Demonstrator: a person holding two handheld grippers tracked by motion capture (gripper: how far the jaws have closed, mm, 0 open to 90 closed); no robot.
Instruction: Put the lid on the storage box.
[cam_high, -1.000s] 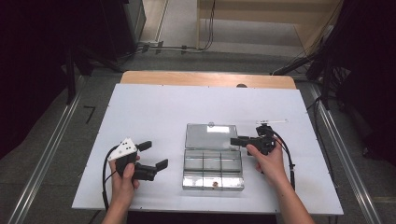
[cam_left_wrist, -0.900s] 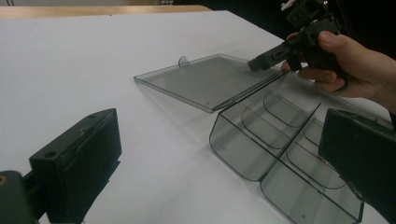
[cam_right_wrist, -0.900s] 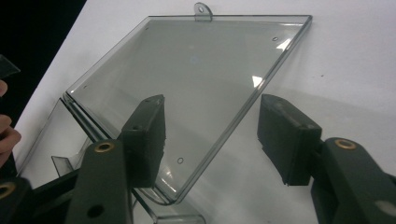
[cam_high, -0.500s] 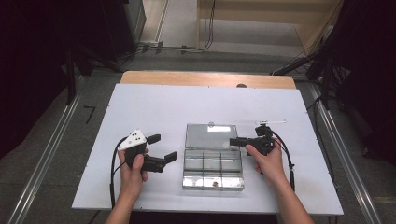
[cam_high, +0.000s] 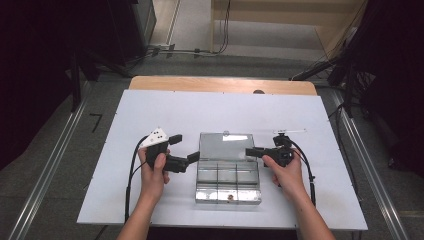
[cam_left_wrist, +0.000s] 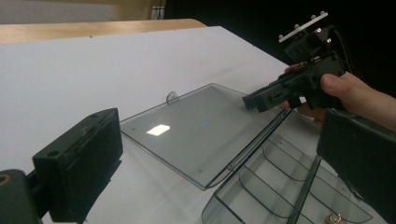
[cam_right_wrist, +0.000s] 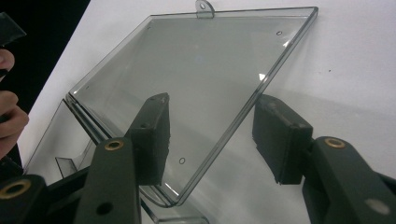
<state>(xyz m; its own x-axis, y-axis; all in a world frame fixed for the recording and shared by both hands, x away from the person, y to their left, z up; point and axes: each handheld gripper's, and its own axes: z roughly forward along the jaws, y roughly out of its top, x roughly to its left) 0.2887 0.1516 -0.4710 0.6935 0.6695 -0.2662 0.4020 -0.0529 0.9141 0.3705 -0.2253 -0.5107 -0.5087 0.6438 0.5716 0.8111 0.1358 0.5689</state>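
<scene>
A clear plastic compartment box sits mid-table, its lid open and lying flat on the far side. My left gripper is just left of the box, jaws wide open and pointing at it, with nothing between them. My right gripper reaches in from the right and straddles the lid's right edge. One jaw is over the lid and the other over bare table. These jaws have just been closing a little, and the pads press on nothing. A small brass part lies in a near compartment.
The white tabletop has free room left, right and behind the box. A wooden strip runs along the far edge. Cables trail from both grippers toward the near edge. Dark floor and rails surround the table.
My left gripper has moved right, up to the box's left side. The right gripper has stayed at the lid's right edge.
</scene>
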